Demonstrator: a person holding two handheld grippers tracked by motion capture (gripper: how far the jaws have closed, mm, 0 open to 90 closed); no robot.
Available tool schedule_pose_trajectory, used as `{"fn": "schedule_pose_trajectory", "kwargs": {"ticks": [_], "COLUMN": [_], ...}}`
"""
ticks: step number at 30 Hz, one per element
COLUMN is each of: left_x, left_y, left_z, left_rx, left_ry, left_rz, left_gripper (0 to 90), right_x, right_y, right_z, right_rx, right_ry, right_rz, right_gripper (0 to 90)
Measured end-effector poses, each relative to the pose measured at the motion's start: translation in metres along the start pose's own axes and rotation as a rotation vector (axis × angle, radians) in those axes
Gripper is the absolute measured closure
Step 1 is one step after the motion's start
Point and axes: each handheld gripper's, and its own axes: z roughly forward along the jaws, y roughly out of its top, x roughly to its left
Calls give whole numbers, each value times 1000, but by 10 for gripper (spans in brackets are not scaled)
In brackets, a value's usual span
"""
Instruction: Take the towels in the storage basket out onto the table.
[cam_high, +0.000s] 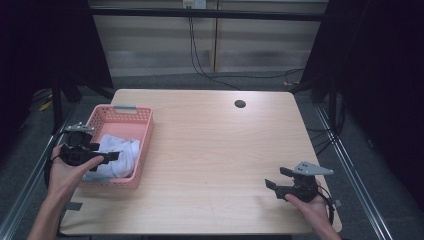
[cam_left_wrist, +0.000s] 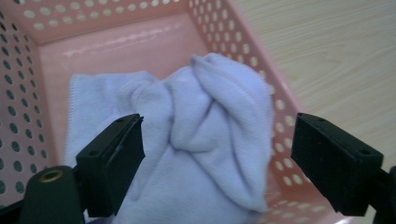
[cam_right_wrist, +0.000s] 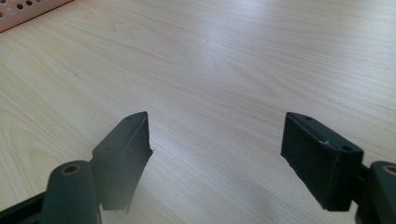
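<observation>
At the left of the high view, the left tool (cam_high: 111, 156) hovers over the near end of the pink basket (cam_high: 145, 145), its jaws standing wide apart with nothing pinched between them. The pale lavender cloth (cam_high: 120, 152) lies bunched inside the basket, toward its lower right corner, and in the left gripper view the cloth (cam_left_wrist: 210, 121) rises as a crumpled ridge in the middle of the frame, between the spread jaws but not pressed by either.

The cloth looks soft, limp and light, like terry or microfibre; it should drape and sag when lifted rather than hold any shape, and it is neither fragile nor slippery. The best place to take hold appears to be the raised fold at its centre, where several layers gather and the pads can bite without scraping the basket's perforated wall.

At the lower right of the high view, the right tool (cam_high: 274, 183) rests low over the bare counter (cam_high: 215, 150), also spread wide and holding nothing.
</observation>
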Motion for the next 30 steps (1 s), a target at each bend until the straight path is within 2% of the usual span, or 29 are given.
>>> {"fn": "schedule_pose_trajectory", "kwargs": {"ticks": [2, 3, 5, 6, 10, 11, 14, 16, 17, 19, 21, 23, 25, 27, 30], "left_x": [4, 4, 2, 2, 3, 4, 9, 13, 15, 19, 20, 20, 18, 17, 16], "left_y": [0, 0, 0, 1, 4, 4, 3, 2, 2, 2, 3, 4, 5, 9, 9], "left_z": [15, 15, 23, 26, 34, 36, 45, 49, 50, 55, 58, 62, 67, 71, 74], "left_rx": [49, 49, 71, 96, 104, 126, 190, 213, 223, 253, 276, 308, 321, 359, 373], "left_ry": [17, 17, -2, -11, 4, -5, 30, 8, 8, 8, 11, 4, 0, -5, -9], "left_rz": [-11, -11, -7, 17, 19, 16, 21, 16, 10, -7, 12, 14, 12, 37, 38], "left_gripper": [170, 172, 168, 165, 164, 162, 149, 121, 121, 66, 28, 0, 0, 0, 0], "right_x": [0, 0, 0, 0, 0, 0, -1, -1, -1, -1, -1, -1, 0, 0, 0], "right_y": [0, 0, 0, 0, 0, 0, 0, 0, 0, 0, 0, 0, 0, 0, 0], "right_z": [0, 0, 0, 0, 0, 0, 0, 1, 1, 1, 2, 3, 3, 4, 4], "right_rx": [4, 4, 2, 3, 4, 6, 7, 12, 12, 16, 22, 24, 32, 39, 43], "right_ry": [0, 0, -1, 0, 5, 7, 29, 37, 37, 41, 47, 52, 49, 52, 50], "right_rz": [1, 1, -3, -3, -3, -1, 1, 0, 0, -1, -3, -6, -4, -9, -18], "right_gripper": [235, 235, 235, 235, 235, 235, 235, 235, 235, 235, 235, 237, 238, 239, 240]}}
